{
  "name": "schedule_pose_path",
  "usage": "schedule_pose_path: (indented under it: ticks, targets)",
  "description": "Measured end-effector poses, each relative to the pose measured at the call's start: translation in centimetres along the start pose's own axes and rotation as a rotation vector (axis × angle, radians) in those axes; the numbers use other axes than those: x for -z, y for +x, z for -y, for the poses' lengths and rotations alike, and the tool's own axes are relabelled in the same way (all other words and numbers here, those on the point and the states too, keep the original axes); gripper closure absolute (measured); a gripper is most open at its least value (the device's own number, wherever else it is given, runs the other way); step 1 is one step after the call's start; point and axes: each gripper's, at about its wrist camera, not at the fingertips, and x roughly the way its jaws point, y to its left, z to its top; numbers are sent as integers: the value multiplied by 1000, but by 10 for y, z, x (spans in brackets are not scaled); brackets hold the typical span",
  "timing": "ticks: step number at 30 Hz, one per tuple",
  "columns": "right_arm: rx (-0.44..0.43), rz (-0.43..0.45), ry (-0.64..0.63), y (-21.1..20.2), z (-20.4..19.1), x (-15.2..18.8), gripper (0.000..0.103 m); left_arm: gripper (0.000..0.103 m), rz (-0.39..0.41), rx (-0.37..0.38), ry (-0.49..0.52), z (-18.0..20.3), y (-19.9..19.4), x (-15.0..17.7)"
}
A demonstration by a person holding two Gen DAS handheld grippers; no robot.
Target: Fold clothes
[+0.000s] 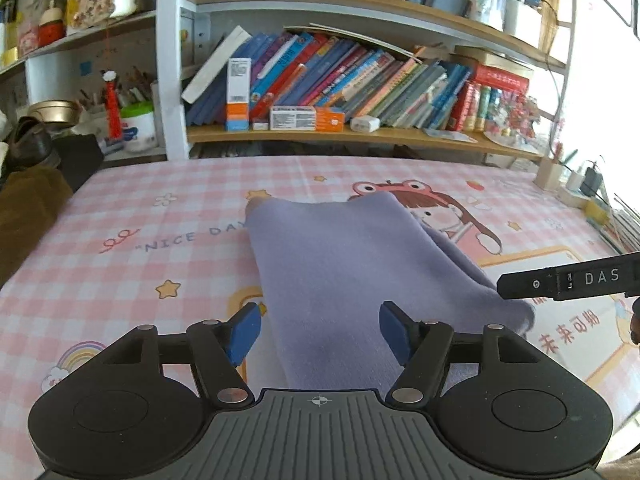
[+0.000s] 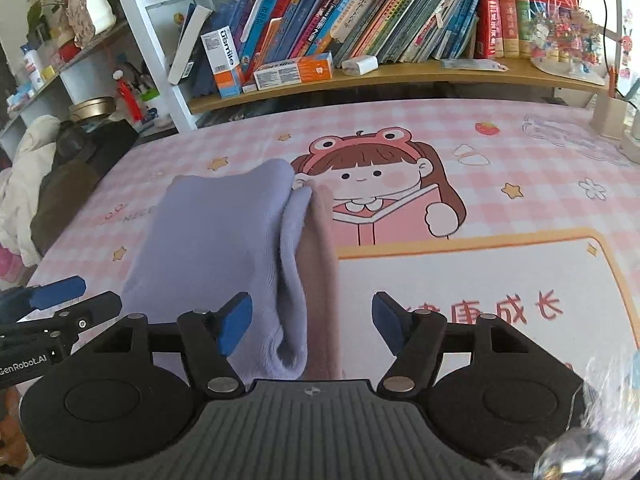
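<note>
Nearest the cameras, the left gripper [image 1: 320, 332] and the right gripper [image 2: 312, 328] are both standing wide, their blue pads clear of the cloth and gripping nothing. Between and just beyond them, the lavender knit garment [image 1: 340, 256] is lying folded into a long strip on the pink checked cartoon-print table cover [image 1: 160, 240], its near end reaching under both grippers. Along the garment's right edge, a layer of tan fabric [image 2: 320, 240] is showing beside the lavender fold. The garment is looking soft, light and limp, likely sagging wherever it is unsupported, so pinching both near corners through all layers seems the safest hold. Beyond the garment's far end, a wooden shelf of leaning colourful books [image 1: 340, 76] is filling the background.
</note>
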Motion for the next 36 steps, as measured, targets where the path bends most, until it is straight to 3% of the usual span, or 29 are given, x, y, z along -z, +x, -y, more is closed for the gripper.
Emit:
schedule_pose_path:
  ticks: [8,13,19,24,26,29,33,36]
  targets:
    - [12,-34,46,-4,-6,14,25,24,-40,67,-41,-14,6,6]
    - [-47,-125,172,13,7,17,24,21,-108,142,-162,-41,23,6]
    - [-121,-208,308,33,25,13,24,21,-189,251,-401,-78,50,7]
    - [-147,-195,352,39,32,9,31,22,-225,297,-472,-85,65,12]
    - [-157,-193,359,42,34,7,40,26,-232,315,-462,-84,68,10]
    - [-157,-205,346,47,32,3,57,44,-244,340,-444,-79,72,3]
    - [-114,-189,226,41,14,0,73,51,-227,297,-342,-63,66,-9]
    - [-61,-107,22,23,-18,1,80,52,-195,256,-255,-53,56,-15]
